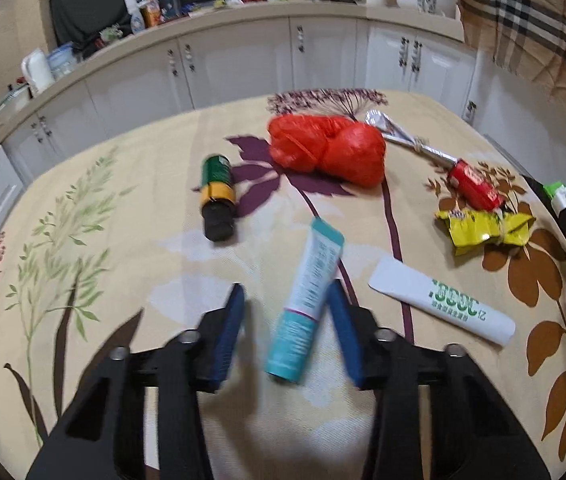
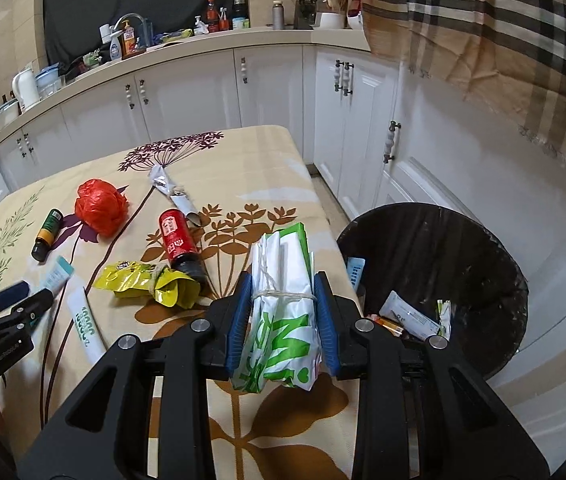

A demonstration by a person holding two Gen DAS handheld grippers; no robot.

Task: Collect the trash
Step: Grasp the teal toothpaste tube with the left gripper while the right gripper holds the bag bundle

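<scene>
Trash lies scattered over a flowered tablecloth (image 1: 131, 208). At the bottom centre of the left wrist view, the left gripper (image 1: 285, 304) has its jaws spread wide, one blue finger on each side of a teal-and-white tube (image 1: 307, 300); the right finger looks to touch the tube's edge, the left one stands apart from it. The tube lies flat on the cloth, slanting up toward the frame's middle.

Above it, at upper centre, sits a crumpled red bag (image 1: 329, 148), with a green-and-yellow bottle (image 1: 217, 196) on its side to the left. At right lie a silver wrapper (image 1: 399, 134), a red bottle (image 1: 475, 186), a yellow packet (image 1: 483, 228) tied round its middle, and a white sleeve (image 1: 443, 306) with green print, lower right of the tube.

In the right wrist view, the right gripper (image 2: 283, 312) is clamped on a folded white-and-green bag (image 2: 283, 308) bound with string, at centre frame above the table's near right edge. A black bin (image 2: 443, 272) stands on the floor at right, just beside the table, with some wrappers already lying in it. The left gripper shows at the far left edge of this view, next to the tube. White cabinets (image 2: 187, 100) and a cluttered counter (image 2: 203, 42) fill the top of both frames.
</scene>
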